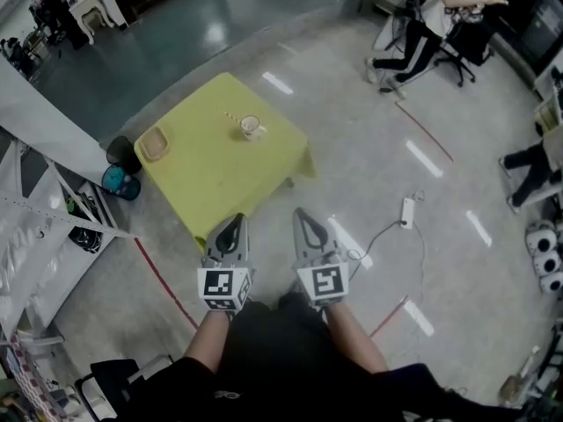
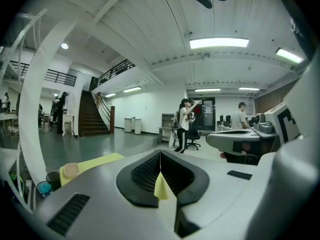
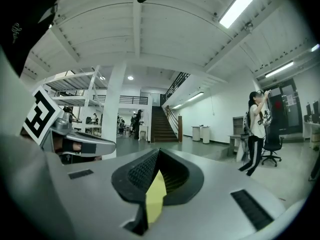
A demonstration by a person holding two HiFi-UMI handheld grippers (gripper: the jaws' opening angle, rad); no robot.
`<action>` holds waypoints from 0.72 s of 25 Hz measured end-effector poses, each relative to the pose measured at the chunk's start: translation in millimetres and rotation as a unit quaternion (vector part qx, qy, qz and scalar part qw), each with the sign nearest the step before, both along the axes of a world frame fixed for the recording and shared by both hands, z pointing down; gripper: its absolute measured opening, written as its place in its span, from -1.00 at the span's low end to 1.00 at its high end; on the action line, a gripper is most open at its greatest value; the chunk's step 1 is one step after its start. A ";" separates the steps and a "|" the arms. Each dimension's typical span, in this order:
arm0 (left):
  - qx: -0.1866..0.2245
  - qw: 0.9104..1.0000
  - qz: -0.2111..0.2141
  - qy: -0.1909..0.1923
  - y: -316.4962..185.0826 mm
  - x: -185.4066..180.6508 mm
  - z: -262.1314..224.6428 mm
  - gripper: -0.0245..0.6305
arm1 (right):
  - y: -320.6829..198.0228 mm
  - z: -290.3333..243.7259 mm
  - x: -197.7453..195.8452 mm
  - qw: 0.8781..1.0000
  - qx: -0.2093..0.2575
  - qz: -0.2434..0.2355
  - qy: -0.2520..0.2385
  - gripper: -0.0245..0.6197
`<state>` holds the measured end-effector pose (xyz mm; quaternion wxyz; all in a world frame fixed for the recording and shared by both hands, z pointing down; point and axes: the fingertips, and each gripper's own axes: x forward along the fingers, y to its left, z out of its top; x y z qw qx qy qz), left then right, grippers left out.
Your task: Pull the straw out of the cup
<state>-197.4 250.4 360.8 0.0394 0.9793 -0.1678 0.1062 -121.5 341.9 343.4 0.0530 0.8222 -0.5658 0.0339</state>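
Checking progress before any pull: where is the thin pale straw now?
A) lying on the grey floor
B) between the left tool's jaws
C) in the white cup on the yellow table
C: the head view shows the thin pale straw leaning out of the white cup on the yellow table; left tool and right tool are shut, empty.

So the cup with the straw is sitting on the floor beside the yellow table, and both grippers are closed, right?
Not quite: the cup with the straw stands on the yellow table, not on the floor, as the head view shows. The left gripper and right gripper are indeed both closed.
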 end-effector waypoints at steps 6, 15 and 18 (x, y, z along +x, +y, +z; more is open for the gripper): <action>0.000 1.000 0.003 -0.017 26.8 27.7 12.6 -0.79 | 25.4 14.5 33.8 1.000 0.002 0.002 -0.018 -0.87; -0.008 1.000 0.004 -0.024 17.2 47.6 22.5 -0.79 | 19.7 24.8 55.3 1.000 -0.004 0.005 -0.021 -0.87; -0.016 1.000 0.008 -0.024 12.4 53.9 31.1 -0.79 | 17.0 29.7 60.0 1.000 -0.011 0.010 -0.021 -0.87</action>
